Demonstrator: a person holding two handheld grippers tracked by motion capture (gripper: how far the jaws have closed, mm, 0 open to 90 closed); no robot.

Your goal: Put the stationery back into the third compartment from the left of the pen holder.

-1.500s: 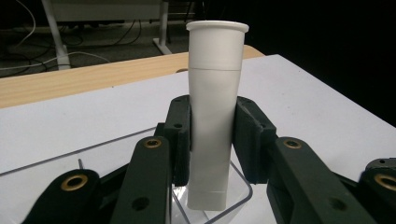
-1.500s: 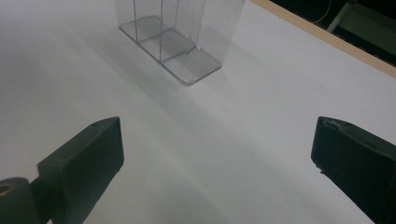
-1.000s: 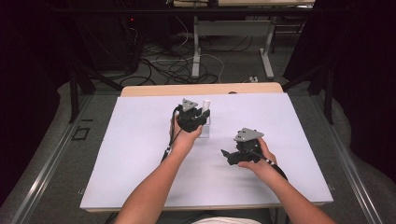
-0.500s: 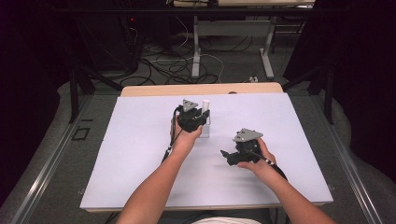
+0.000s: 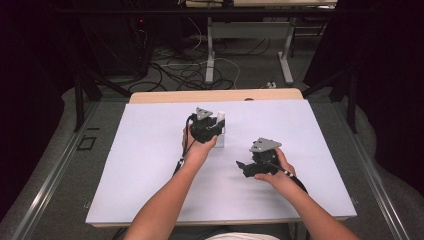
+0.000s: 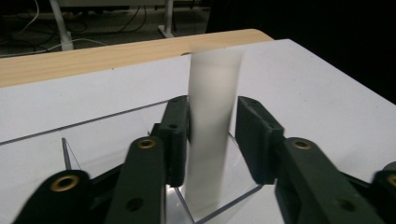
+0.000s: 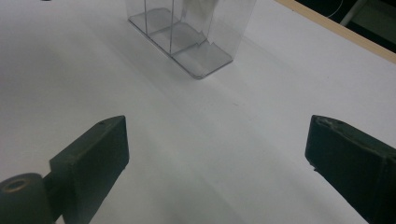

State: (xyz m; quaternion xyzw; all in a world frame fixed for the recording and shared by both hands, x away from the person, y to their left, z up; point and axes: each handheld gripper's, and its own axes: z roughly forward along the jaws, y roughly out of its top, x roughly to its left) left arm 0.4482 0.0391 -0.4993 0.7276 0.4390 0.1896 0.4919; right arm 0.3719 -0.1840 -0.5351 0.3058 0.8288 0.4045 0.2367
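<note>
White tube (image 6: 212, 130) stands upright in clear box (image 6: 219, 210), between left gripper (image 6: 212, 135) jaws, which have just been opening: left pad touching, right pad apart.

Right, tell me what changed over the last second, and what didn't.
The left gripper's jaws have just been opening around the white tube, which stands in the clear box: one pad is at the tube, the other has a gap, so it looks released. Both hands stayed in place. The right gripper rests open over the white table, apart from the box.
</note>
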